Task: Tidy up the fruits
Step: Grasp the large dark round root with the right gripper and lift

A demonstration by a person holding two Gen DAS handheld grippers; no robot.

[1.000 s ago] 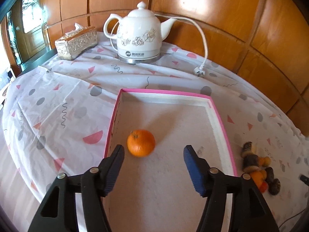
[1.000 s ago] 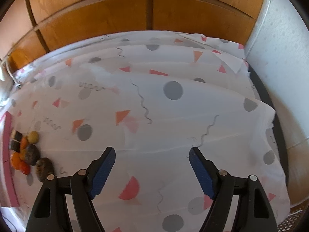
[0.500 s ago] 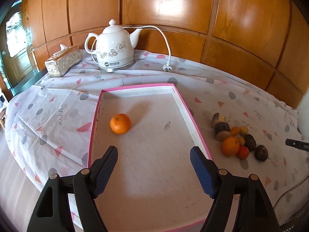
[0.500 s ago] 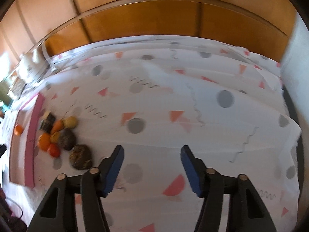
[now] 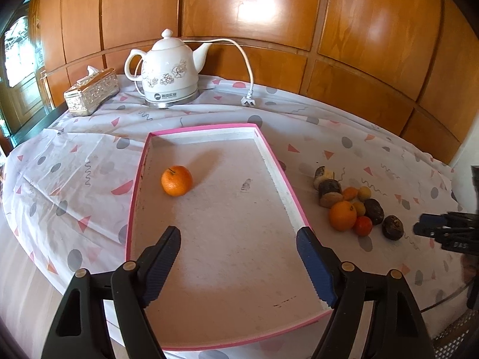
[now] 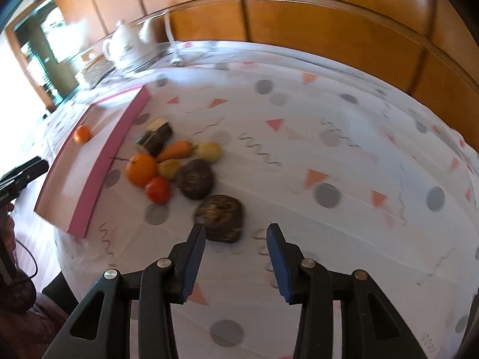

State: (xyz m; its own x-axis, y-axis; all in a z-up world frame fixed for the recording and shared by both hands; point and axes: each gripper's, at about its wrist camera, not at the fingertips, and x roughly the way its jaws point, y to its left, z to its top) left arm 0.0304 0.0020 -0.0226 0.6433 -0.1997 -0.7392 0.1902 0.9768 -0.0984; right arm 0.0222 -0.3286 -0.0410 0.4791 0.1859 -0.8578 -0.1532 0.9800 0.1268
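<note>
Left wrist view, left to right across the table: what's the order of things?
Tissue box → white kettle → orange in the pink tray → plug → tray's right rim → loose orange → red tomato → right gripper.

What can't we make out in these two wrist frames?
- Right wrist view: motion blur smears the teapot and the tray; the tray's far end is washed out by glare.
- Left wrist view: the right gripper is cut off by the frame edge, so its jaws can't be read there.
- Both views: the dark lumps beside the orange are too small or blurred to identify.
</note>
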